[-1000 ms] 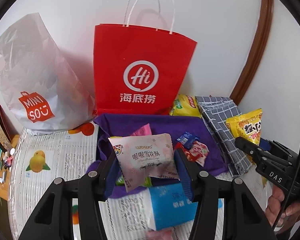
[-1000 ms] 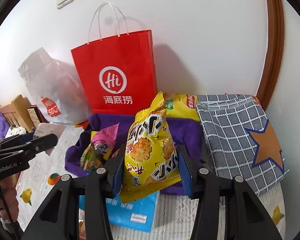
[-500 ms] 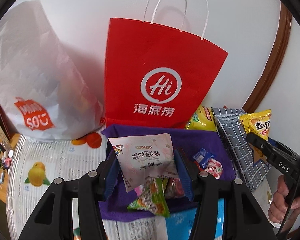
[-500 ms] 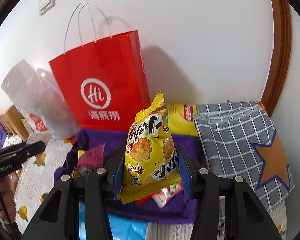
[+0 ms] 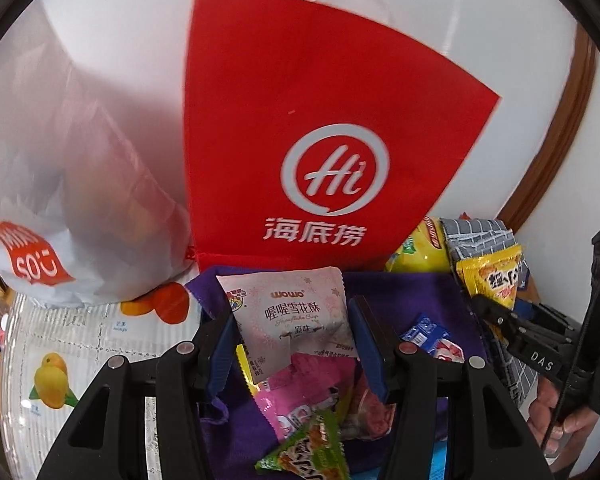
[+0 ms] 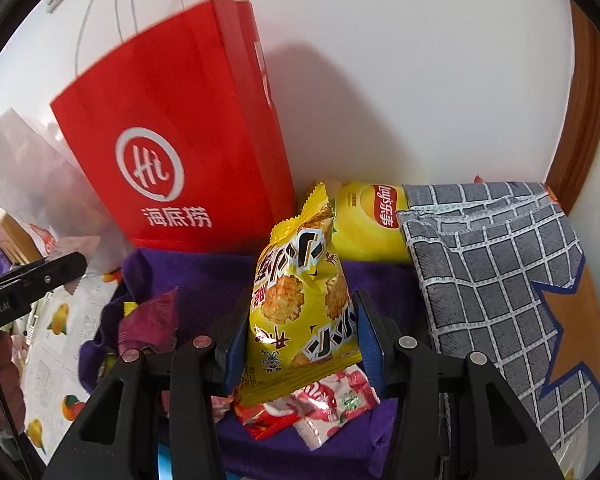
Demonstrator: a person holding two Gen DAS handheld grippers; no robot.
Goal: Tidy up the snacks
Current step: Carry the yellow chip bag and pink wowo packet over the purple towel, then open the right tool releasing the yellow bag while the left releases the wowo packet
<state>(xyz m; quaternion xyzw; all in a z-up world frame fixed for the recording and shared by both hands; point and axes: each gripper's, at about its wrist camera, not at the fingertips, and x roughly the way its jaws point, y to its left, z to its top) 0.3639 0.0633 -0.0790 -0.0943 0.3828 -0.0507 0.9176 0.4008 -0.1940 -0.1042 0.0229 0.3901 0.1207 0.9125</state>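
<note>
A paper bag (image 5: 332,128) stands at the surface's back edge; the cloth bin (image 6: 204,276) lies before it, a folded cloth (image 6: 500,280) to its right.

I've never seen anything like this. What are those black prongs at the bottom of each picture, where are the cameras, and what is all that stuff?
There is no robot: a person holds a two-finger gripper in each hand, each carrying a forward-looking camera. One picture looks along the left gripper, shut on a pale pink snack packet. The other looks along the right gripper, shut on a yellow cracker bag. Below both lies a purple cloth strewn with small sweets. Behind stand a red paper bag and a white plastic bag; a grey checked cloth lies alongside.
</note>
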